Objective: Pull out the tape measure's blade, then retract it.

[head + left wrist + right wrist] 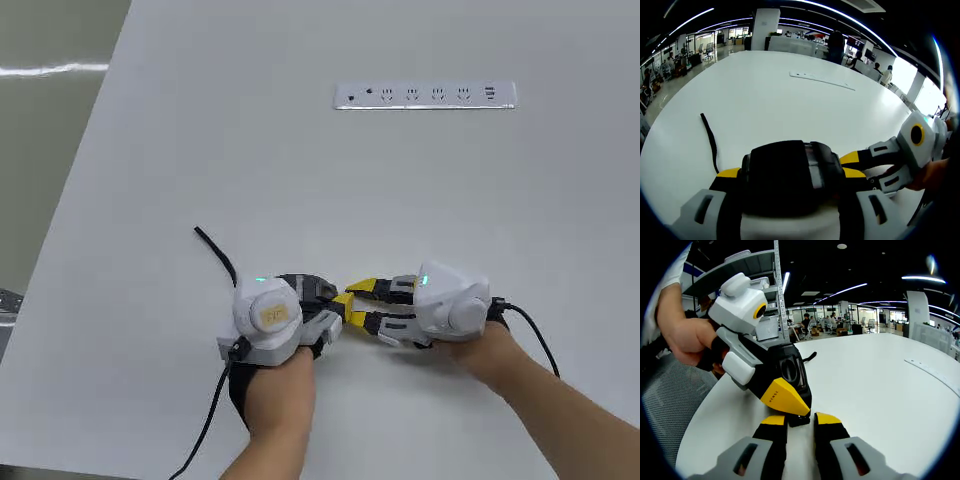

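Tape measure, black rounded plastic case: low over the white desk near the person, clamped between the yellow-tipped left tongs. Yellow-tipped right tongs: drawn nearly together on the small black end tab at the case mouth. Thin black strap: loose on the desk behind. Step in hand, by judgement: securing the tab; blade not yet drawn out. Next move calls for a steady case and a straight, firm pull away to the right.

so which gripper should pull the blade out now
Right. The left gripper is shut on the tape measure, anchoring it; the right gripper has its jaws flanking the blade tip, seemingly ready to pull.
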